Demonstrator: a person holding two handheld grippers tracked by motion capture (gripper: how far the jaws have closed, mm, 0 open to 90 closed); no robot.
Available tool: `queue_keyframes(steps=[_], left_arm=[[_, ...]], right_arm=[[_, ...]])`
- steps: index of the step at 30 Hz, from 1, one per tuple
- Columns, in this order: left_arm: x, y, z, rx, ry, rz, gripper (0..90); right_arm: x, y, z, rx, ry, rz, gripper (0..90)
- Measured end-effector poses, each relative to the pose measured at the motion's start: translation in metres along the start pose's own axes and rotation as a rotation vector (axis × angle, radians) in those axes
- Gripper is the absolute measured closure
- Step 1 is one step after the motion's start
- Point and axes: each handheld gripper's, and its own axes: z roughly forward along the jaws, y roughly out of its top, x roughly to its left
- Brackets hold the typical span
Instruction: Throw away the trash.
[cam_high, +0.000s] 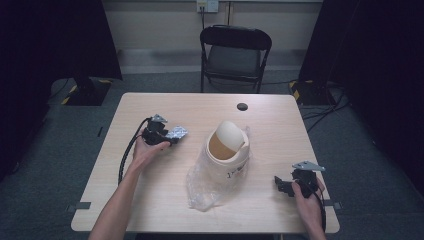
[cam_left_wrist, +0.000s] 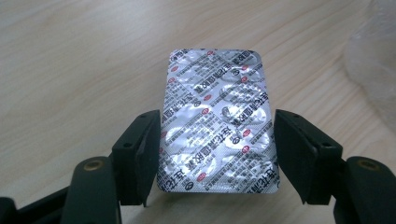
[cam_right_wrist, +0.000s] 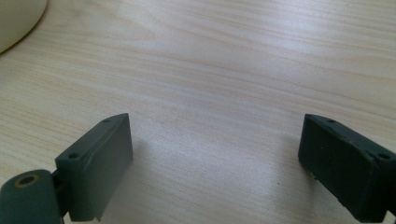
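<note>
Right gripper (cam_high: 284, 186) sits close to the near right corner of the table (cam_high: 150, 210), held in the person's right hand (cam_high: 307, 197), with its jaws spread wide and nothing between them; the right gripper view shows only bare pale wood in the gap. A grey three-cornered plate rides on top of it.

Farther in, toward the left edge and about halfway up the table, the left gripper (cam_high: 172, 137) is held in the left hand (cam_high: 145, 152), its black cable looping back along the forearm. Its jaws are clamped on a silver blister pack (cam_left_wrist: 217, 121), pressing against the two long sides of the foil near its lower end, so that most of the pack sticks out beyond the jaws above the wood. Red and dark print covers the foil.

Near the middle of the table stands a cream swing-lid bin (cam_high: 227, 147), its flap tilted open, wrapped in a clear plastic bag (cam_high: 205, 187) that trails toward the near edge.

Near the far edge lies a small dark round cap (cam_high: 242, 106).
</note>
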Motion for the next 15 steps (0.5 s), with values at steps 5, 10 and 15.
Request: queue_keyframes(steps=[5,10,15], left_arm=[[-0.005,0.003,-0.008,-0.022,-0.014,0.011,34.2],[-0.015,0.006,-0.019,-0.075,-0.034,0.004,34.2],[-0.022,0.007,-0.030,-0.102,-0.042,0.025,34.2]], right_arm=[[0.000,0.000,0.000,0.000,-0.001,0.001,9.3],[0.000,0.000,0.000,-0.001,-0.001,0.001,9.3],[0.000,0.000,0.000,-0.001,-0.001,0.001,9.4]])
